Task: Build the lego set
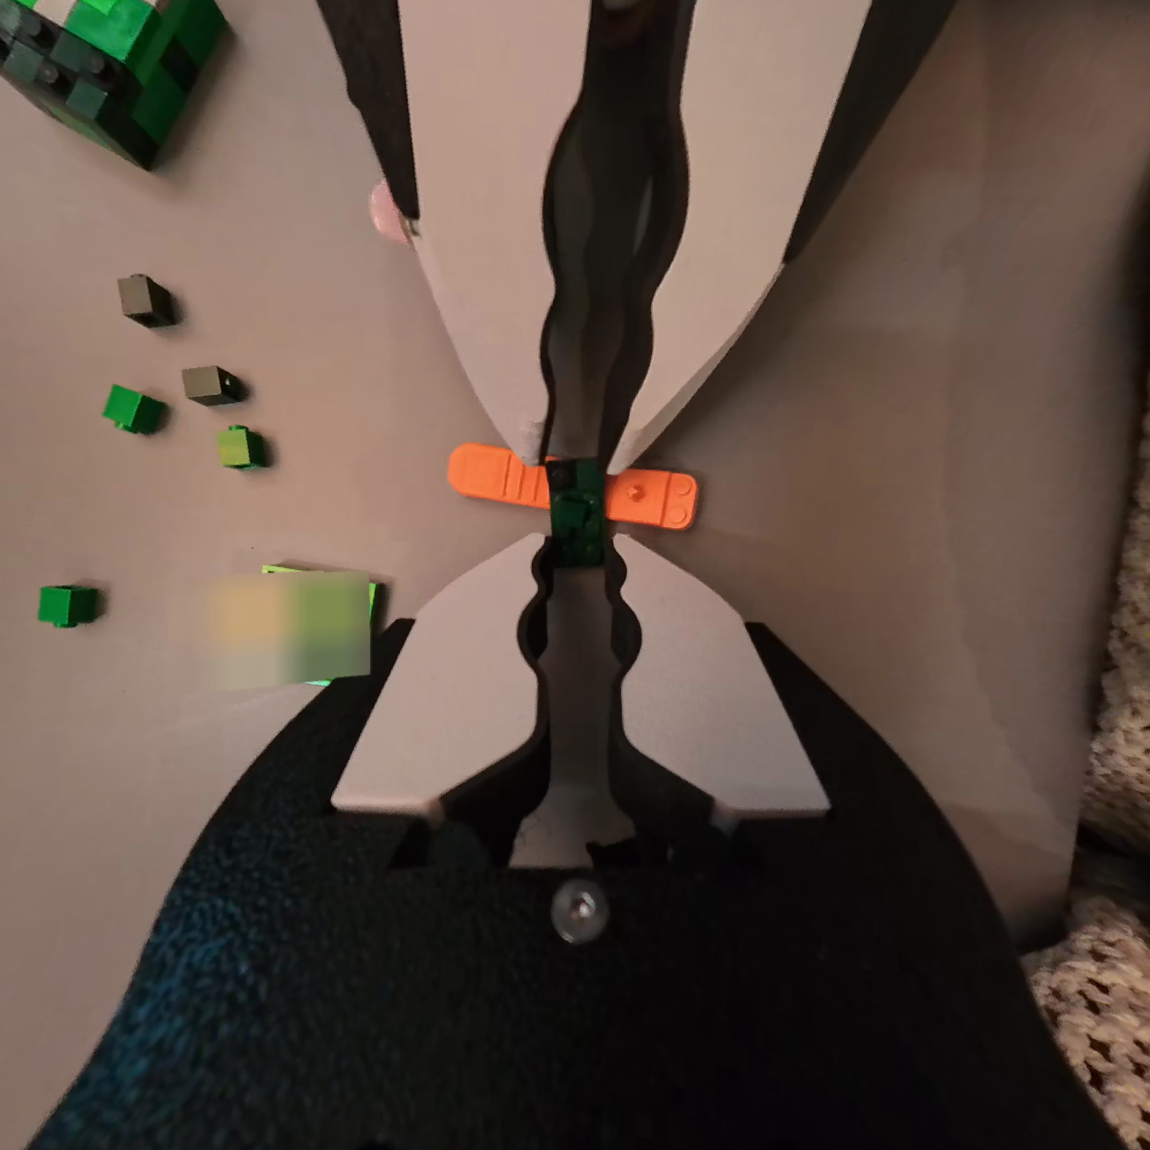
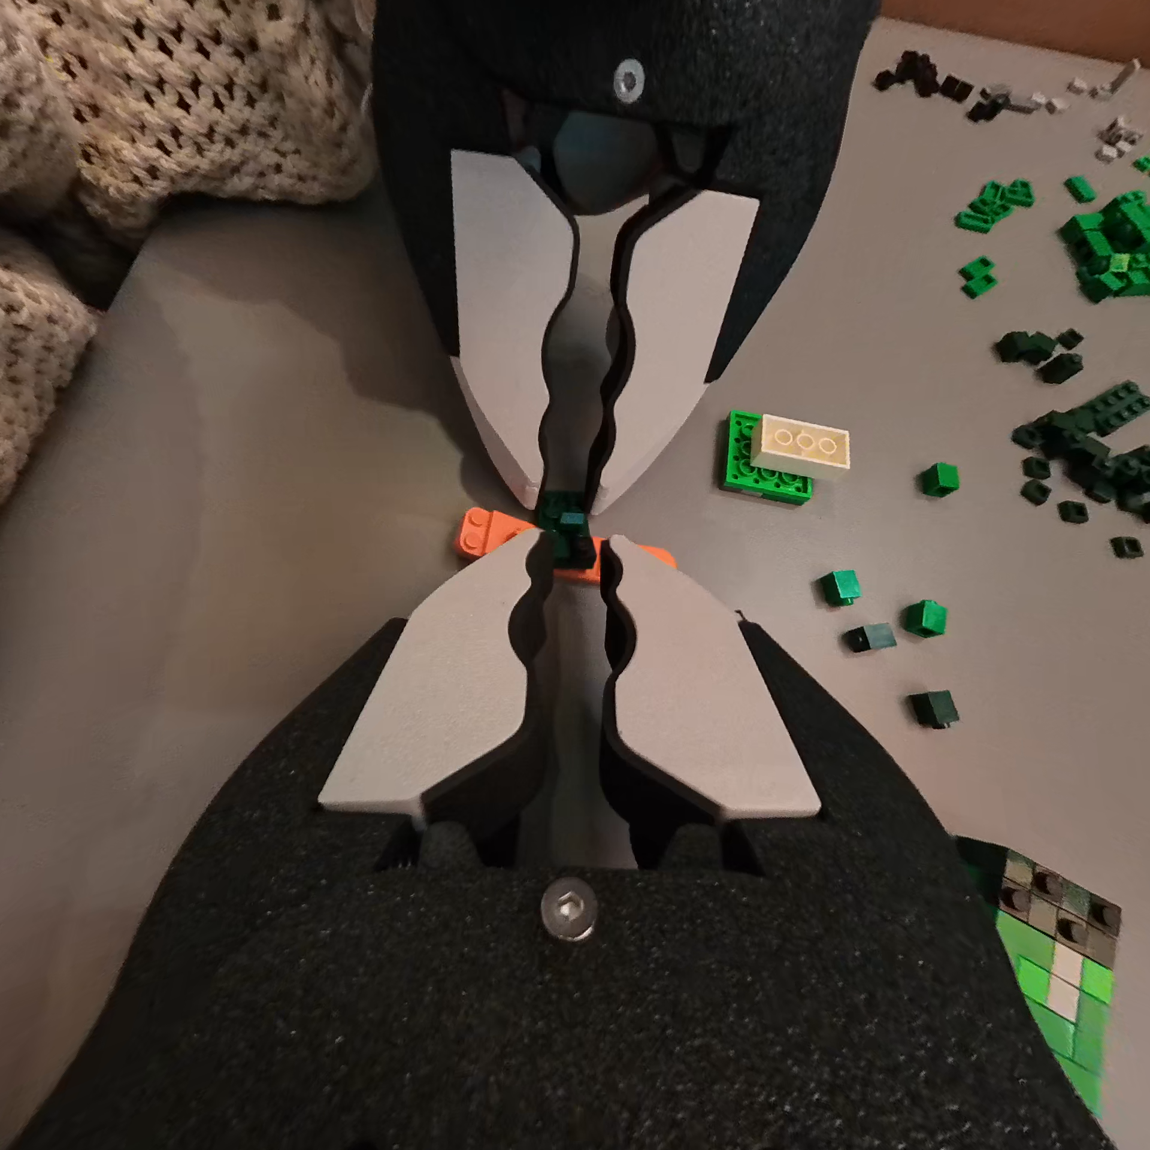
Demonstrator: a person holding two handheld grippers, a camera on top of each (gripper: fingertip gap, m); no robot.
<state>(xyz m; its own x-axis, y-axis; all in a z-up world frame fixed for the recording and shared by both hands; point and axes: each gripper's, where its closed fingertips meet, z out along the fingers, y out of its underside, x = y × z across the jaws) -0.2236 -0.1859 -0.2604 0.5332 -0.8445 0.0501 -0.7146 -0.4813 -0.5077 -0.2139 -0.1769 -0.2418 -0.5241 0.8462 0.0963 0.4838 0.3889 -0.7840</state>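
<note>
A small dark green Lego piece (image 1: 577,511) with a tiny dark brick on it is held between both grippers, one at each end. My left gripper (image 1: 575,554) is shut on its near end. My right gripper (image 1: 572,457) comes in from the top and is shut on its far end. In the right wrist view, my right gripper (image 2: 579,551) and my left gripper (image 2: 563,495) meet tip to tip on the piece (image 2: 563,516). An orange brick separator (image 1: 653,498) lies flat on the grey table (image 1: 871,435) just below it, and it also shows in the right wrist view (image 2: 482,529).
Loose green and dark bricks (image 1: 134,407) lie to the left, near a built green-and-black block (image 1: 112,68). The right wrist view shows a green plate with a cream brick (image 2: 803,448), piles of green bricks (image 2: 1107,249), a built block (image 2: 1058,964), and a knitted blanket (image 2: 155,93) past the table edge. My left and right fingertips are right by each other. Both grippers' tips are roughly 15 cm from the built green-and-black block (image 1: 112,68). Seen from the right wrist view (image 2: 1001,902) as well.
</note>
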